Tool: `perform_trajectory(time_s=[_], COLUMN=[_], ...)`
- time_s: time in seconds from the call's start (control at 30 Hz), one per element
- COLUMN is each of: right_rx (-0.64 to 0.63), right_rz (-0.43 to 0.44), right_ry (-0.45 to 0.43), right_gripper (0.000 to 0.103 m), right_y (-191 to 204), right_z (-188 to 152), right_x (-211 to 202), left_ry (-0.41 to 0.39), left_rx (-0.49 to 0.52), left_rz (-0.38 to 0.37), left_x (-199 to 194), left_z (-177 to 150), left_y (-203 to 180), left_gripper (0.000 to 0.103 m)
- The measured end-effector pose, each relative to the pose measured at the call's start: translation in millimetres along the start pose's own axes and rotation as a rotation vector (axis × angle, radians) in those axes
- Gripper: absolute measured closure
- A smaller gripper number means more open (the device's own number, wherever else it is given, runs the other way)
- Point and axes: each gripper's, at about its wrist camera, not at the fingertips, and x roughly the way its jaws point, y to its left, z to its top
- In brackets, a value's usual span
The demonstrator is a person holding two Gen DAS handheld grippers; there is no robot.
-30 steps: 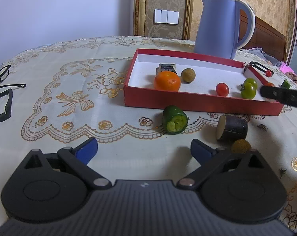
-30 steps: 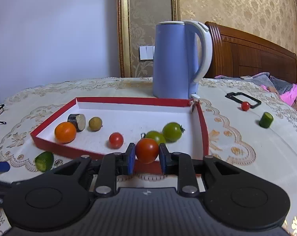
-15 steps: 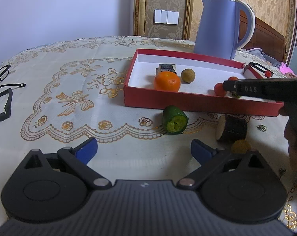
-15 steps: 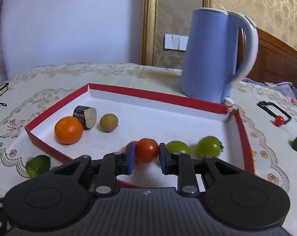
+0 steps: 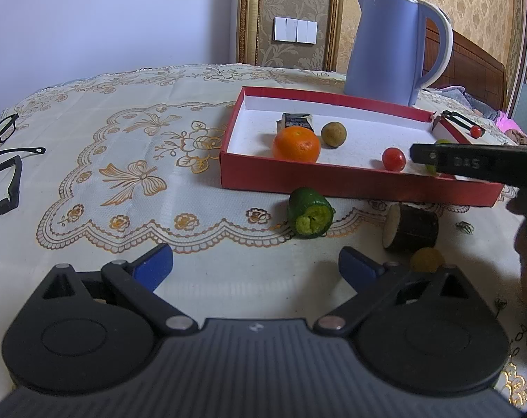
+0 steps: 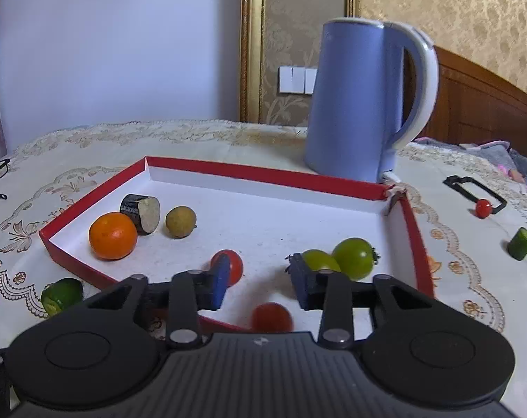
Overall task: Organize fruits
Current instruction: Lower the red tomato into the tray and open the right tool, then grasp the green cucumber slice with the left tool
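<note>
Right view, change: I've just been opening the right gripper (image 6: 258, 280); its fingers stand apart, and the red tomato (image 6: 272, 317) is free, blurred, low in the tray (image 6: 263, 174).
Meaning: I judge this one delivered.
Left view: left gripper (image 5: 254, 264) wide open, empty, above the cloth.
Only here: cucumber (image 5: 310, 213), dark chunk (image 5: 411, 230), yellow fruit (image 5: 427, 259) outside the tray.

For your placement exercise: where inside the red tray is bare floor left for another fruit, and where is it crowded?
Free: the red tray's middle and back, between longan and the far wall. Crowded: the orange corner and the front by the green tomatoes.
</note>
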Motion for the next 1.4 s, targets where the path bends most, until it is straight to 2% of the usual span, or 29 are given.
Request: perform_trajectory(time_s=[0.13,0.23,0.27,0.37,0.4,0.47,0.67,0.9,0.97,1.07,1.3,1.4], right_rx=[0.031,0.042,0.045,0.052,0.065,0.092,0.165,0.249,0.239,0.214,0.224,0.202], right_rz=[-0.006,-0.005,-0.009,-0.036,-0.06,-0.085,-0.175,-0.189,-0.181,-0.21,-0.218,-0.221], right_ry=[-0.037,-0.027,-0.029,-0.03,-0.034,-0.044,0.027,0.095,0.103,0.109,0.116,0.13], right_gripper=[0.064,0.064,0.061,0.037,0.032,0.032,0.032,0.025,0.021,0.021,0.018,0.015], right_y=[-7,-15,-18,-27,-31,-40,-67,-89,-88,-83,-85,-82], right_z=[-4,-12,-16,-28,-31,-38,-49,-55,-55,-55,-55,-55], right_x=[-20,-37,-43,-58,-62,-67,-56,-51,-49,-49,-50,-47], left_ry=[0.0,0.0,0.0,0.0,0.0,0.001,0.004,0.01,0.014,0.015,0.015,-0.011], left_rx=[-0.001,-0.001,0.0,0.0,0.0,0.001,0.006,0.021,0.027,0.031,0.032,0.017], left_rz=[-0.001,-0.001,0.0,0.0,0.0,0.0,0.001,0.011,0.017,0.02,0.021,0.032], left_x=[0,0,0,0,0,0,0,2,3,3,3,-2], left_z=[0,0,0,0,0,0,0,-1,0,0,0,-1], left_y=[0,0,0,0,0,0,0,-2,-4,-4,-5,-2], left_gripper=[0.002,0.002,0.002,0.002,0.002,0.002,0.001,0.001,0.0,0.0,0.0,0.0])
